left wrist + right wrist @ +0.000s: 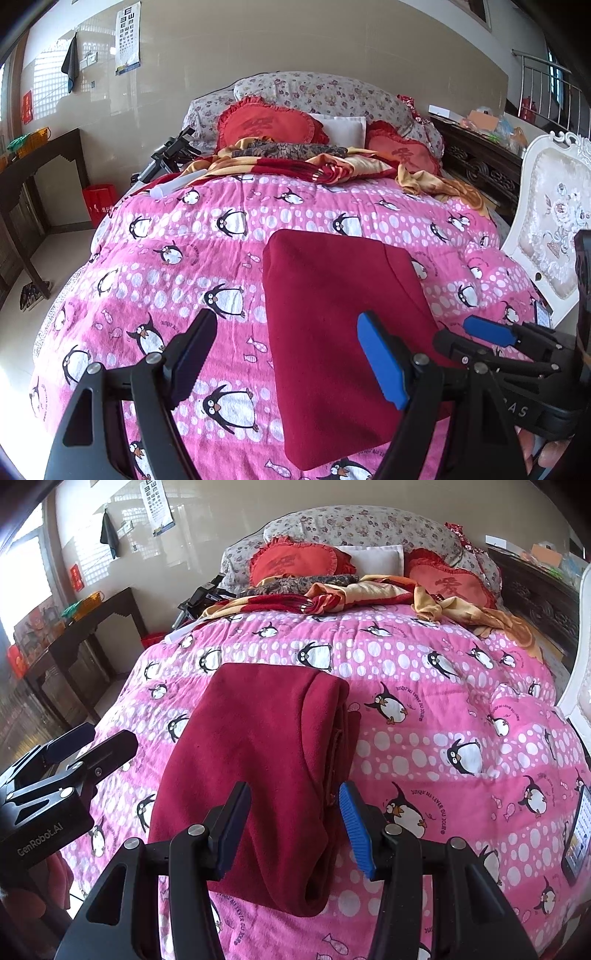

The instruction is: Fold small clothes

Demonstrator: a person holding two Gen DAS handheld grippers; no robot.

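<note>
A folded dark red garment (340, 332) lies flat on the pink penguin quilt (166, 266), a long rectangle running away from me. My left gripper (288, 354) is open wide above its near left part, the blue-padded finger over the cloth and the black finger over the quilt. In the right wrist view the garment (266, 746) shows stacked folded edges on its right side. My right gripper (293, 823) hovers open over its near end, pads apart and not pressing the cloth. Each gripper shows in the other's view: the right gripper (469, 338) and the left gripper (92, 744).
Red heart cushions (266, 125), floral pillows and a crumpled orange-red blanket (332, 162) fill the bed's far end. A white ornate chair (554, 229) stands at the right. A phone (578, 834) lies on the quilt's right edge. A dark wooden table (33, 177) stands left.
</note>
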